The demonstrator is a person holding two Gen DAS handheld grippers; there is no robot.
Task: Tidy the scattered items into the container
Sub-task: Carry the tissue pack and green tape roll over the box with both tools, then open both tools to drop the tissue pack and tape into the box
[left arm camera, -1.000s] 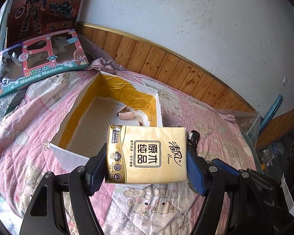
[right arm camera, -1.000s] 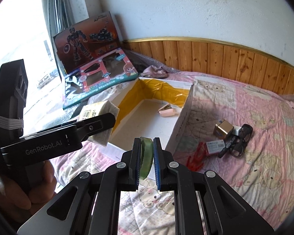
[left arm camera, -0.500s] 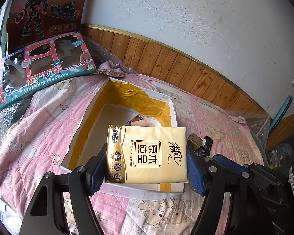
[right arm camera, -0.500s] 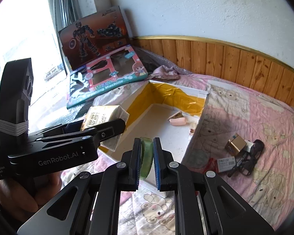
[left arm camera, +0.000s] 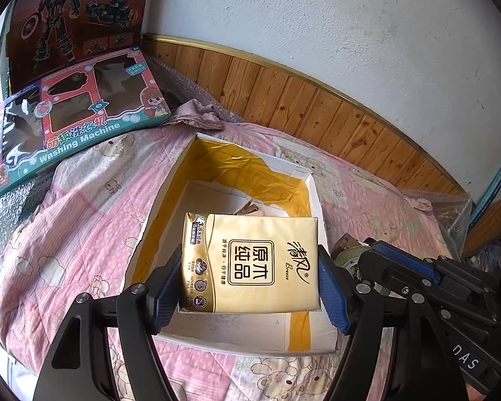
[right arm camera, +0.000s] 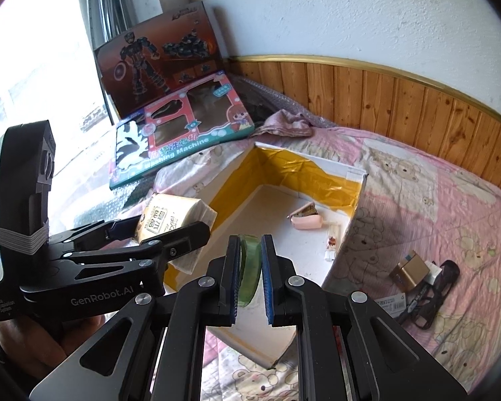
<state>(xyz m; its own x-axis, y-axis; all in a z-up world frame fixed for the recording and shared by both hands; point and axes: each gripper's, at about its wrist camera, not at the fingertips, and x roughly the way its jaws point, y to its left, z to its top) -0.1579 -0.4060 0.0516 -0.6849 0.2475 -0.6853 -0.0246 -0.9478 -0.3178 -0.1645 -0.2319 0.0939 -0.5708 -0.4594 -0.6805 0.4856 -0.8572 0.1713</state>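
My left gripper [left arm camera: 250, 267] is shut on a cream-and-gold tissue pack [left arm camera: 250, 262] and holds it above the near part of the white box [left arm camera: 163, 197] with yellow-taped inner walls. The right wrist view shows the same tissue pack [right arm camera: 173, 215] over the white box's [right arm camera: 354, 207] left wall. My right gripper [right arm camera: 250, 267] is shut on a green tape roll [right arm camera: 249, 264], held on edge above the near end of the box. On the box floor lie a pink clip-like item [right arm camera: 307, 222] and a small wrapped strip [right arm camera: 332, 242].
On the pink quilt to the right of the box lie a gold cube [right arm camera: 410, 269], black glasses [right arm camera: 434, 290] and a labelled item [right arm camera: 392, 305]. Two toy boxes [right arm camera: 183, 137] lean at the back left. A wood-panelled wall [right arm camera: 384, 100] borders the bed. A hand [right arm camera: 33, 344] grips the left tool.
Both grippers have moved forward over the box with their loads. The tissue pack now hangs above the box interior, and the tape roll is over its near end.
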